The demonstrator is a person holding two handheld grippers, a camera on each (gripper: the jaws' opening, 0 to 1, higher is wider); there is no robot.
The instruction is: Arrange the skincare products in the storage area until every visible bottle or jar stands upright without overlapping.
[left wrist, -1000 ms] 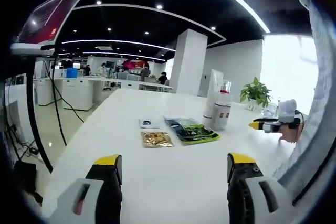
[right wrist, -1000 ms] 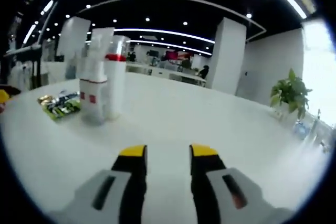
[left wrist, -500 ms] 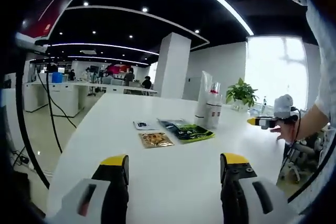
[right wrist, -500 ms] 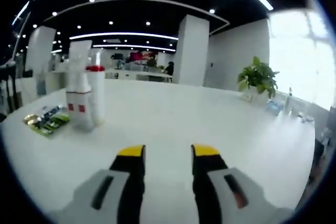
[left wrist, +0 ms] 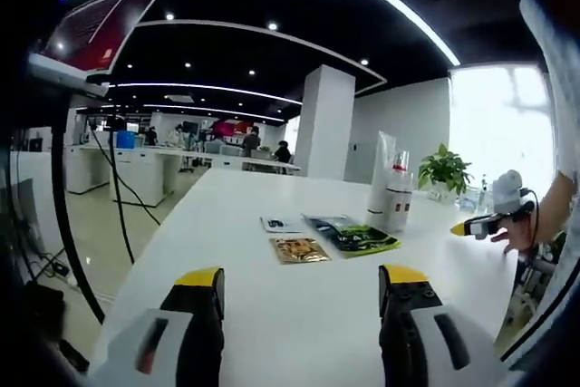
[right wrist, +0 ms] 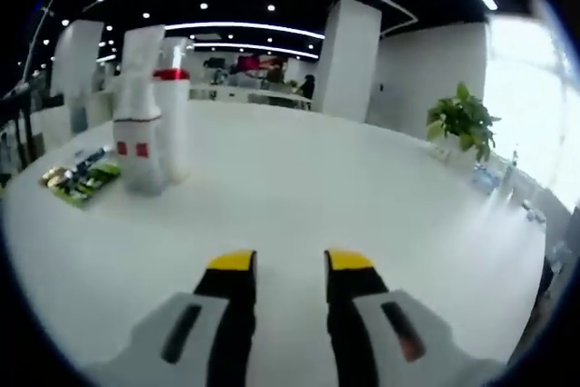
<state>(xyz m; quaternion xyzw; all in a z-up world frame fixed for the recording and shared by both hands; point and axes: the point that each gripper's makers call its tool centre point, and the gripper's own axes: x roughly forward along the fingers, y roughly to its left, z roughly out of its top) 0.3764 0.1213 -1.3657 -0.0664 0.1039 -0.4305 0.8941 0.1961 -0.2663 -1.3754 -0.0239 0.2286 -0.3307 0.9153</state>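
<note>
We are looking across a long white table in an open office (ceiling lights glowing); both grippers are hovering released, holding nothing.

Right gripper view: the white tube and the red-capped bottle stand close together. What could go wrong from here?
1. The tall white tube and red-capped bottle stand very close, so grasping one may topple the other.
2. The flat sachets lie right beside them and might get dragged or covered.
</note>
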